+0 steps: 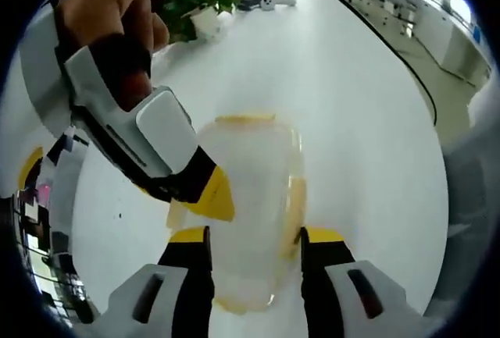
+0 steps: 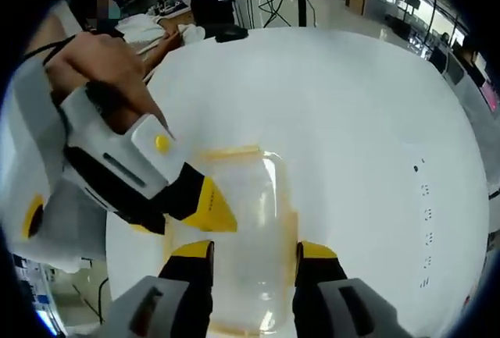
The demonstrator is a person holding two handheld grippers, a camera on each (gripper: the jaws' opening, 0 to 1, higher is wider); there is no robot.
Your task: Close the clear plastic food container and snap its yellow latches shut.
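Both tongs are spread and grasp nothing: the left tongs (image 1: 255,238) and the right tongs (image 2: 251,249) each straddle the clear plastic food container (image 1: 250,205), which lies on the white surface (image 1: 351,104) between their tips, its long axis running straight away from each pair. The lid looks seated, so I judge the latching step is in hand, with the opposite tongs reaching in from the left of each view toward a yellow latch (image 1: 294,207). The next move likely calls for pressing a side latch down until it snaps.

Container (image 1: 250,205) near edge cut off by frame; left latch hidden behind other gripper (image 1: 211,193).
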